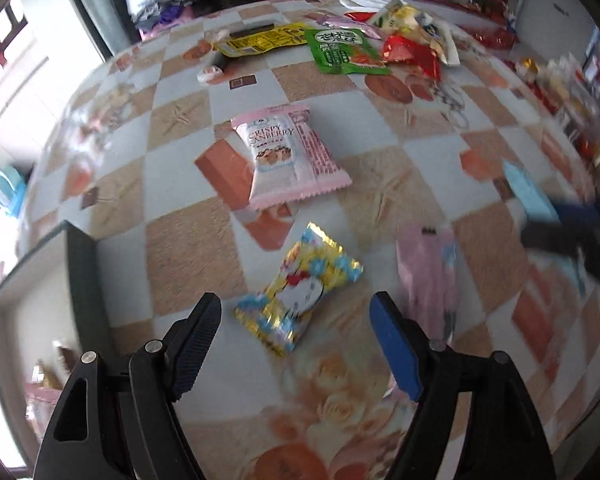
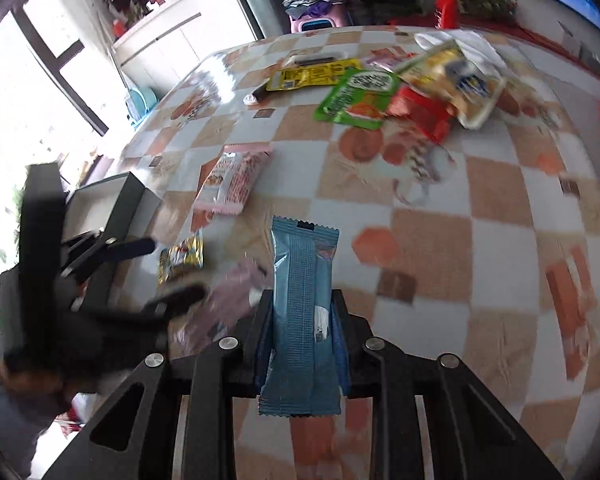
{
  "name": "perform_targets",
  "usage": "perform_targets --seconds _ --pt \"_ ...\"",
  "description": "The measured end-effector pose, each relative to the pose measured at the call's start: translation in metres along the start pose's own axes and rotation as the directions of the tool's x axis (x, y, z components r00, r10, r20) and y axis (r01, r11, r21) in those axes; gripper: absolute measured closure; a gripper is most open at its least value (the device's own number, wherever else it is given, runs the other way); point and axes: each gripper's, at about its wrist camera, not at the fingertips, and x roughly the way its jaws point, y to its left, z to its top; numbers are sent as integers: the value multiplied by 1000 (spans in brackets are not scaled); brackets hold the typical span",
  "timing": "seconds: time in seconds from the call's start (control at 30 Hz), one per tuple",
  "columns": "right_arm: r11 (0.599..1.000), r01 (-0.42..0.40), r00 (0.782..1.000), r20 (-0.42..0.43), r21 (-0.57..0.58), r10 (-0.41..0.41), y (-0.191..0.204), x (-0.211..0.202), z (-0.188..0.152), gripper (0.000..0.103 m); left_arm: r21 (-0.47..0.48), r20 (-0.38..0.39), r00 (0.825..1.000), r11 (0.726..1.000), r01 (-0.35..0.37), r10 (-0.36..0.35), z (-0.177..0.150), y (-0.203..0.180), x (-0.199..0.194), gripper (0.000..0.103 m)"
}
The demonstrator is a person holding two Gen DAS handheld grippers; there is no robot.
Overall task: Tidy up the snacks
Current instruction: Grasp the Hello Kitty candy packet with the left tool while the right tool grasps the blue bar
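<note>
Blue packet (image 2: 304, 308) between downward-tilted fingers (image 2: 342, 344)

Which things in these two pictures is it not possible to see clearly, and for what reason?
- Pale pink packet: motion blur in both wrist views, print unreadable.
- Box: cut by the left edge in the left wrist view; inside mostly hidden.
- Blue packet: right gripper pads cover its sides; only its plain back shows.
- Left gripper: blurred in the right wrist view.
- Far snack pile: packets overlap.
</note>
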Motion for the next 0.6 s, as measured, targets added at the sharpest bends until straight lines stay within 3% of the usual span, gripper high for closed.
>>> perform_targets --seconds 0.1,0.2,0.47,0.6 --pt "999 -26 1000 -1 25 26 -5 -7 -14 76 -48 4 1000 998 26 -26 4 2 1 29" --pt "999 -37 999 5 38 37 -5 -15 -28 76 -33 20 999 999 42 -42 -1 -8 -7 76" --pt "1000 6 1000 -22 29 -5 0 -25 -66 76 -187 19 998 981 58 -55 -50 -21 -27 76" --pt "998 57 998 -41 7 -57 5 -26 -90 76 -218 59 997 975 50 -38 -88 -39 -45 76"
